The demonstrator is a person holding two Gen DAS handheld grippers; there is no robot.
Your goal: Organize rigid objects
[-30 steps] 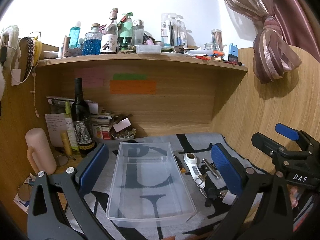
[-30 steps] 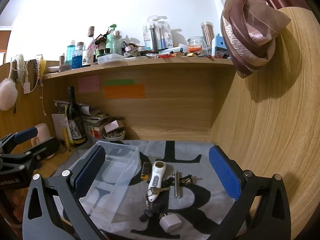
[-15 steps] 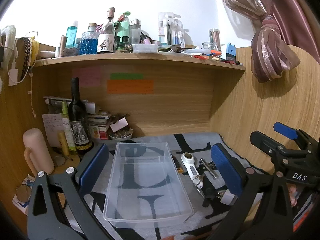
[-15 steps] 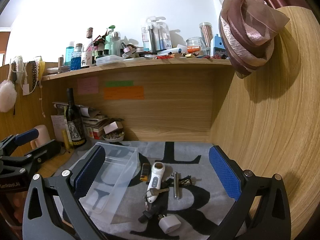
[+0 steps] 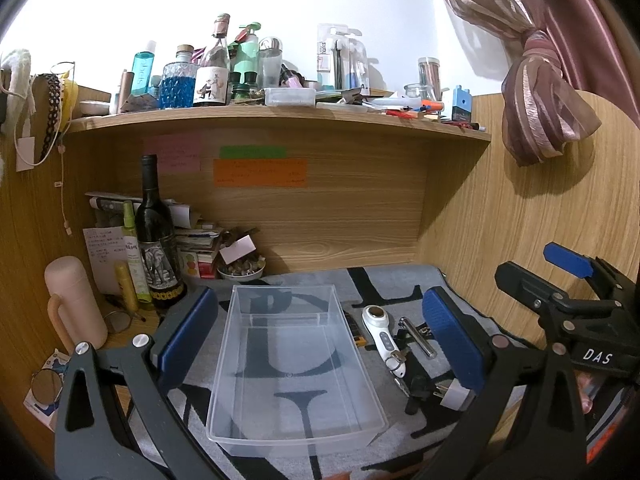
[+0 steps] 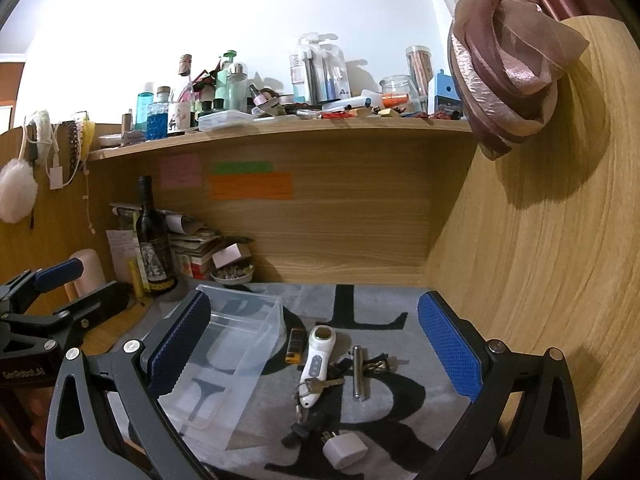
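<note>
- Clear plastic bin [image 5: 296, 364]: one, holding nothing.
- Beside it: one white handheld device [image 6: 317, 364], one metal cylinder [image 6: 357, 372], one white plug [image 6: 345, 451], one lighter [image 6: 295, 345].
- Left gripper [image 5: 320, 336] and right gripper [image 6: 316, 350]: both released, jaws wide.

Both grippers share one build — the left gripper [image 5: 320, 332] and right gripper [image 6: 314, 344] have black, triangular-cutout arms, silver screws and blue textured finger pads [image 6: 448, 350]. White lettering marks the bodies — "DAS", "GenRobot.AI".
</note>
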